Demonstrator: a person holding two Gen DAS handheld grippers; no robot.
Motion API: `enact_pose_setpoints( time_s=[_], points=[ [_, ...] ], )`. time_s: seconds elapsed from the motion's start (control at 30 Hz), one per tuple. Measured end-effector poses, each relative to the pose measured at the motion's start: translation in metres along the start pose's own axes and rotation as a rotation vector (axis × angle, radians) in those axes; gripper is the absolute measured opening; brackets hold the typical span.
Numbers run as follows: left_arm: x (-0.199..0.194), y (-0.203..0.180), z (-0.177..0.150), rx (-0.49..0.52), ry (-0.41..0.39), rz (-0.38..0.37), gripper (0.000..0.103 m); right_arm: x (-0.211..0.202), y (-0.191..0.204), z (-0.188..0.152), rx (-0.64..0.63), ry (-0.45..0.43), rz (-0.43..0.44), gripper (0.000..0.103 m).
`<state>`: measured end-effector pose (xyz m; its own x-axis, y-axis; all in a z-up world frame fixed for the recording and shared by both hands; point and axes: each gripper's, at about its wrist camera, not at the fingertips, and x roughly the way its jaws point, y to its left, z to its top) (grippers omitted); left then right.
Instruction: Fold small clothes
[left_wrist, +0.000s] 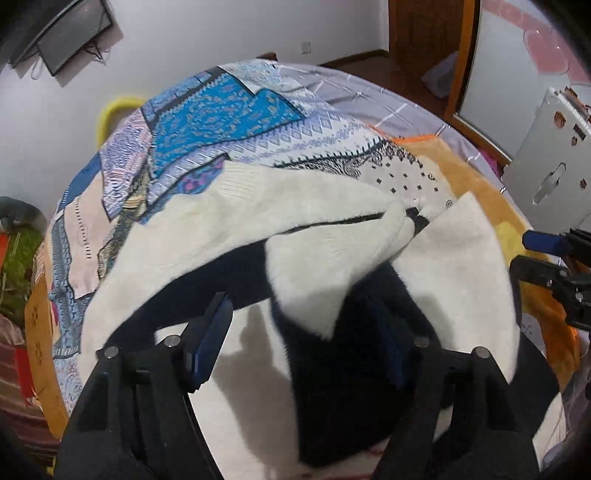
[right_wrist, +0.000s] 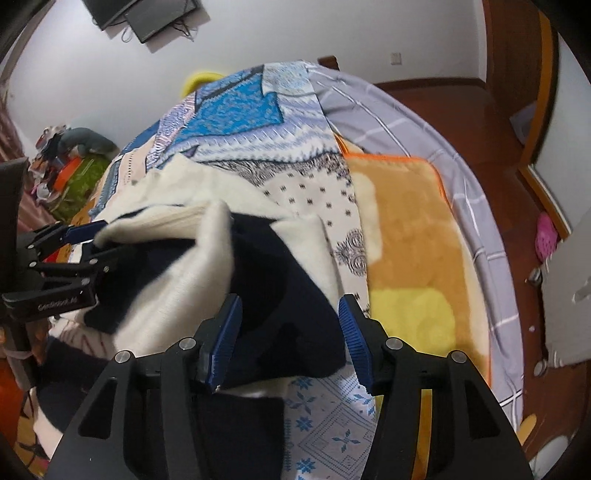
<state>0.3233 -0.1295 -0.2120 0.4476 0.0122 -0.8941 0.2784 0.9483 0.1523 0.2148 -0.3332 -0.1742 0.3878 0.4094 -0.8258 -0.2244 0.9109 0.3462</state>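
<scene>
Softly rumpled, the fuzzy cream-and-navy sweater (left_wrist: 332, 236) drapes a patterned quilt (left_wrist: 229, 122).

sweater (left_wrist: 332, 221): cream-white w/ navy-black blocks, thin dark stripe
patchwork sheet (left_wrist: 236, 110): blue, turquoise, lilac patches; zigzag & diamond prints; white part w/ small black motifs + paisley
blanket (right_wrist: 406, 229): orange-tan plush, yellow patch, bright orange trim
bedsheet (right_wrist: 388, 107): grey w/ white grid lines
left gripper (left_wrist: 306, 332): black body, blue ribbed pads
right gripper (right_wrist: 290, 343): black body, blue ribbed pads
floor (right_wrist: 509, 122): red-brown wood
wall (right_wrist: 258, 33): white
</scene>
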Motion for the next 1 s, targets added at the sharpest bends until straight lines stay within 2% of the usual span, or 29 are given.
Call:
enact_pose_setpoints(
  time_s=[0.07,0.1,0.13,0.3,0.4,0.57,0.77,0.87,1.0],
  points=[
    [0.007,-0.004,0.004,0.009,0.003,0.005,0.07,0.005,-0.004,-0.003,0.011,0.013,0.004,0.051],
    [0.01,-0.006,0.005,0.015,0.004,0.004,0.063,0.007,-0.005,-0.005,0.013,0.019,0.006,0.051],
    [0.012,-0.008,0.006,0.019,0.008,0.0,0.051,0.008,-0.006,-0.007,0.012,0.024,0.007,0.051],
    [0.015,-0.001,0.008,-0.02,0.001,0.0,0.025,0.013,-0.007,-0.014,0.006,0.05,0.004,0.051],
    [0.006,0.016,0.01,-0.089,-0.01,-0.016,0.019,0.014,-0.009,-0.017,0.007,0.058,-0.001,0.051],
    [-0.029,0.043,0.01,-0.162,-0.113,0.039,0.017,0.009,-0.01,-0.015,0.022,0.047,-0.004,0.051],
    [-0.072,0.087,-0.006,-0.257,-0.204,0.059,0.017,0.003,-0.005,-0.016,0.008,0.041,-0.013,0.051],
    [-0.082,0.109,-0.023,-0.305,-0.202,0.046,0.017,0.003,0.001,-0.017,0.001,0.047,-0.014,0.051],
    [-0.077,0.129,-0.051,-0.346,-0.163,0.046,0.017,0.006,0.012,-0.02,-0.016,0.058,-0.012,0.051]
  ],
)
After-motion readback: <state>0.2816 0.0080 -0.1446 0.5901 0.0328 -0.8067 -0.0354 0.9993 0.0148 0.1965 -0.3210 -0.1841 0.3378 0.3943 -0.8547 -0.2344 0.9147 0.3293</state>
